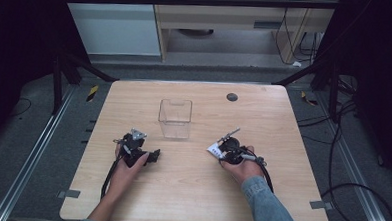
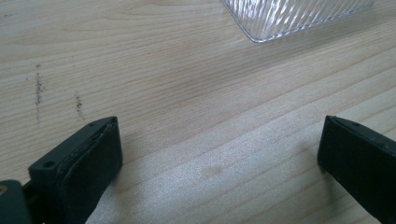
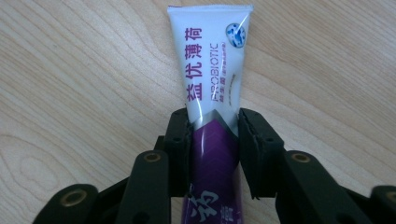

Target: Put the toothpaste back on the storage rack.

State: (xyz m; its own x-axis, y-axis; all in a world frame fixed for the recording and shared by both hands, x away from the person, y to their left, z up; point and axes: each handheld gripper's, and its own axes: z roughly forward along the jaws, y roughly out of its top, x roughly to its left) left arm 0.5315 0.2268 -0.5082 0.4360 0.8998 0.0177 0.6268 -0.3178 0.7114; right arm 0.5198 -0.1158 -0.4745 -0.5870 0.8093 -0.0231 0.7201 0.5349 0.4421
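Observation:
A white and purple toothpaste tube [image 3: 212, 60] lies flat on the wooden table [image 1: 190, 190]. My right gripper [image 3: 214, 126] has its two black jaws pressed against the tube's sides near the middle. In the high view the tube's white end [image 1: 215, 150] sticks out to the left of the right gripper [image 1: 221, 150]. My left gripper [image 2: 219, 144] rests low over bare wood with its jaws wide apart and nothing between them. From above, the left gripper [image 1: 154, 154] sits left of centre, pointing right.
A clear ribbed plastic container [image 1: 174, 118] stands upright in the middle of the table, between and beyond both hands; its corner [image 2: 289, 16] shows ahead of the left jaws. A small black round cap [image 1: 231, 97] sits near the far edge.

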